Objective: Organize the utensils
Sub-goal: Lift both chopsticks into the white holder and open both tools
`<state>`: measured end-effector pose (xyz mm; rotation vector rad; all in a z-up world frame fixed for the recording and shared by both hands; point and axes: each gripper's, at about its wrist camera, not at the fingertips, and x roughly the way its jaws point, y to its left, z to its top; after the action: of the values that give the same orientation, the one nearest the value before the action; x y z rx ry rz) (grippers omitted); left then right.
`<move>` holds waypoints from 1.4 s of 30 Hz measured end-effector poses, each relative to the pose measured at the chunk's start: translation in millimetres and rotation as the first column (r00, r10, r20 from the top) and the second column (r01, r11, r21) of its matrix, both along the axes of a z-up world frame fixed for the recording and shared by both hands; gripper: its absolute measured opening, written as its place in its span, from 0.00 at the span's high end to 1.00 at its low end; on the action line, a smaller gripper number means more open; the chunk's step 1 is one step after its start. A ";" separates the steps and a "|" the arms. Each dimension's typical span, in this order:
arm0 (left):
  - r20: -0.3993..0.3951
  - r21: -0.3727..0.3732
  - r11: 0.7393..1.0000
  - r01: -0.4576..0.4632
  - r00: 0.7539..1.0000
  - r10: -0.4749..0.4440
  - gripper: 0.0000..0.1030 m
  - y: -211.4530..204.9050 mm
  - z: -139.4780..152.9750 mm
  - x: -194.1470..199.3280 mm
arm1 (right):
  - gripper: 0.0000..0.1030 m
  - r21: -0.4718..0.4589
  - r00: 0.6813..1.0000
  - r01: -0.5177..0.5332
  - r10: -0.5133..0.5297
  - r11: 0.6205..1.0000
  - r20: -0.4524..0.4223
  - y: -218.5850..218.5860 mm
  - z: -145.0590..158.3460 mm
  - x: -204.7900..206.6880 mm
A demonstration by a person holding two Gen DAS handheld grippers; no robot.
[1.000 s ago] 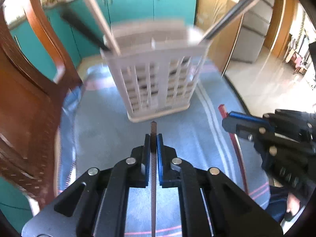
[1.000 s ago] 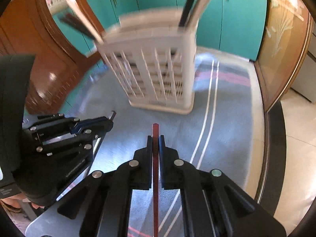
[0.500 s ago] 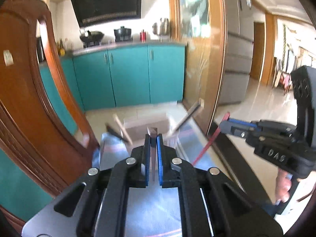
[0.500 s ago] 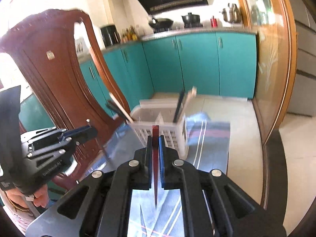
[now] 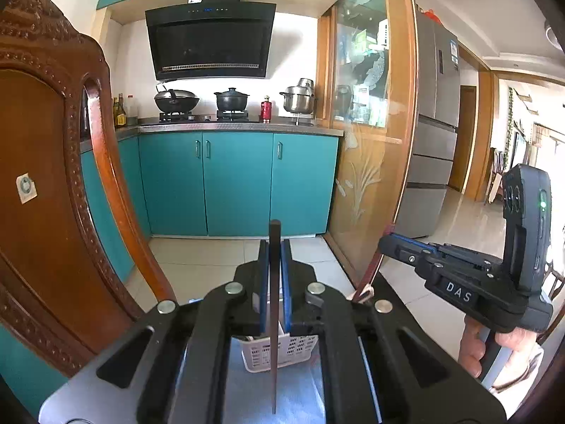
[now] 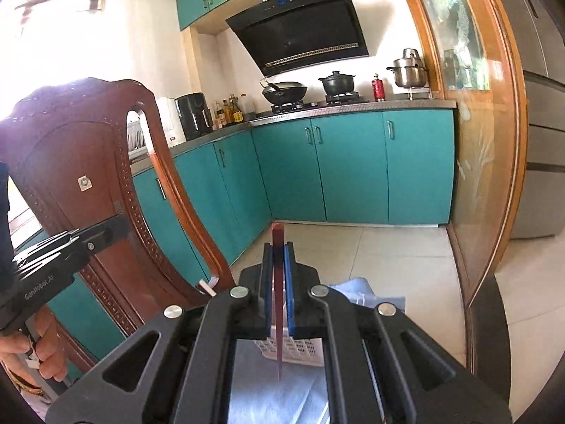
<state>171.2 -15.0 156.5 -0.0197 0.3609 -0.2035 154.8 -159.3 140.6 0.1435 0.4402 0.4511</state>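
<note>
My left gripper (image 5: 274,247) is shut on a dark brown chopstick (image 5: 274,364) that runs straight back between its blue pads. In the right wrist view my right gripper (image 6: 279,247) is shut on a red chopstick (image 6: 279,349). A white slotted utensil basket (image 5: 293,351) stands far below on a blue-grey cloth (image 5: 300,392), mostly hidden behind the jaws; it is the basket (image 6: 300,351) in the right view too. Each gripper shows in the other's view: the right gripper (image 5: 385,242) with its red chopstick (image 5: 369,275), and the left gripper (image 6: 120,228).
A carved wooden chair back (image 5: 53,212) (image 6: 88,176) rises close on the left. Teal cabinets (image 5: 236,183) with a stove and pots stand ahead. A wood-framed glass door (image 5: 370,176) and a fridge (image 5: 434,141) are at the right. A person's hands (image 5: 473,349) (image 6: 46,349) grip the handles.
Both grippers have risen and tilted upward, each keeping its chopstick. The basket, which filled the views a second ago, now sits small and low behind the jaws.
</note>
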 end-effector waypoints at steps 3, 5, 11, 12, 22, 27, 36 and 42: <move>0.019 -0.013 1.000 -0.009 1.000 0.009 0.93 3.0 5.0 1.3 | 0.93 0.034 1.000 -0.020 0.020 0.999 0.022 2.2 3.8 4.4; 0.040 -0.030 0.999 -0.019 0.999 0.020 0.93 5.6 8.9 0.6 | 0.93 0.074 0.998 -0.027 0.023 0.997 0.052 0.7 10.0 4.4; 0.082 -0.081 0.995 -0.053 0.995 0.059 0.93 16.7 14.8 12.1 | 0.93 0.155 0.991 0.027 -0.047 0.988 0.127 -11.8 18.8 8.0; 0.078 -0.090 0.994 -0.055 0.995 0.062 0.93 17.5 14.2 16.1 | 0.93 0.162 0.990 0.033 -0.054 0.986 0.127 -13.5 18.4 10.2; 0.058 -0.153 0.985 -0.076 0.995 0.085 0.93 23.5 6.4 45.7 | 0.93 0.227 0.985 0.118 -0.144 0.967 0.100 -30.8 4.6 42.4; 0.065 -0.157 0.981 -0.113 0.990 0.124 0.93 22.1 1.3 54.4 | 0.93 0.180 0.982 0.132 -0.153 0.975 0.111 -18.6 -1.0 47.1; -0.001 -0.018 0.992 -0.129 0.992 0.129 0.93 -13.6 -26.2 84.0 | 0.93 -0.046 0.978 0.137 -0.128 0.990 0.162 33.4 -19.9 43.2; -0.069 0.053 0.994 -0.099 0.992 0.102 0.93 -30.1 -46.9 90.6 | 0.93 -0.095 0.989 0.131 -0.124 0.987 0.076 42.0 -47.5 54.4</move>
<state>261.8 -45.1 109.6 0.0032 0.4355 -0.0943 209.2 -117.3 93.0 0.0590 0.3819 0.3065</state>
